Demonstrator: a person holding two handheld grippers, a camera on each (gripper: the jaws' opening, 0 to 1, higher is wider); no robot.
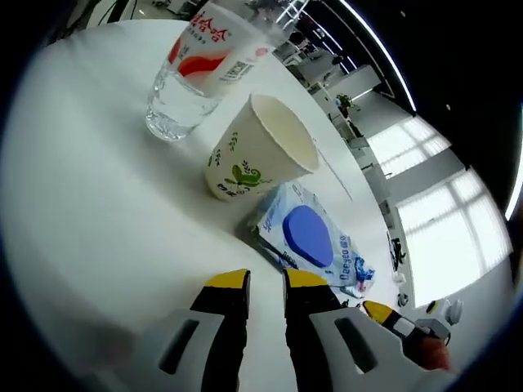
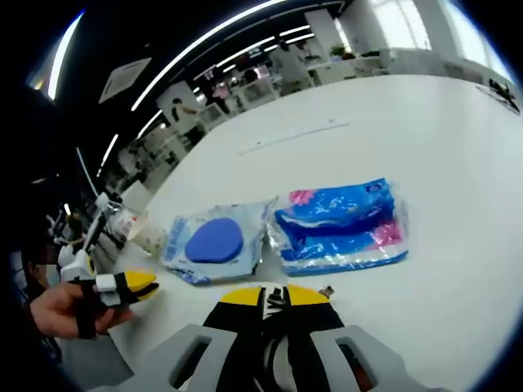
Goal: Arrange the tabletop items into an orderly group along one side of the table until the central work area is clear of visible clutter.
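A clear water bottle (image 1: pixel 192 69) with a red and white label stands at the far side of the white table (image 1: pixel 90 212). Beside it stands a paper cup (image 1: pixel 257 147) printed with green leaves. Closer lies a blue pouch with a dark blue oval (image 1: pixel 309 237), just ahead of my left gripper (image 1: pixel 267 282), whose jaws are nearly together with nothing between them. The right gripper view has the same pouch (image 2: pixel 214 242) next to a blue and pink tissue pack (image 2: pixel 343 224). My right gripper (image 2: pixel 276 296) is shut on a small black object (image 2: pixel 275 300).
The right gripper (image 1: pixel 380 312) pokes in at the lower right of the left gripper view. A hand (image 2: pixel 53 310) holds the left gripper (image 2: pixel 131 287) at the left of the right gripper view, near the cup (image 2: pixel 151 234). Open white tabletop (image 2: pixel 425 122) stretches beyond the packs.
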